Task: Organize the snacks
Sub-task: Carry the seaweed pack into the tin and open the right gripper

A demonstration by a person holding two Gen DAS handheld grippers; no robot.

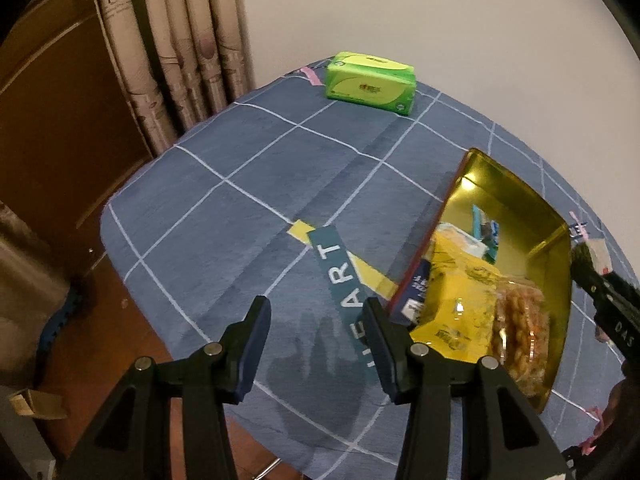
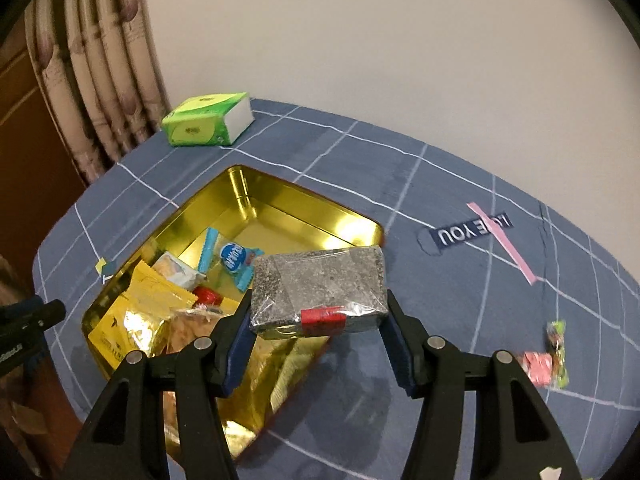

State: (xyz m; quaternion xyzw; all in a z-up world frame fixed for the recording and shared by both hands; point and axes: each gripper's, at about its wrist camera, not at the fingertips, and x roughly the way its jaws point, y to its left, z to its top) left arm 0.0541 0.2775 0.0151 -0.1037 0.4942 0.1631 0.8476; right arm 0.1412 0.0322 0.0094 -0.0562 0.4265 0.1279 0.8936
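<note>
Gripping a grey speckled snack block (image 2: pixel 320 292) wrapped in clear film with a red label, the right gripper (image 2: pixel 318 340) has its fingers (image 2: pixel 236 344) pressed on the block's two ends above the near rim of the gold tin (image 2: pixel 304 200). The tin sits on the bench (image 2: pixel 460 300), which has a blue checked cloth, and holds a yellow packet (image 2: pixel 136 312) and small wrapped sweets. A green tissue pack (image 2: pixel 208 120) lies at the bench's far edge, two loose sweets (image 2: pixel 548 356) near its right edge. The left gripper (image 1: pixel 316 344) hangs half open and empty beside the tin.
</note>
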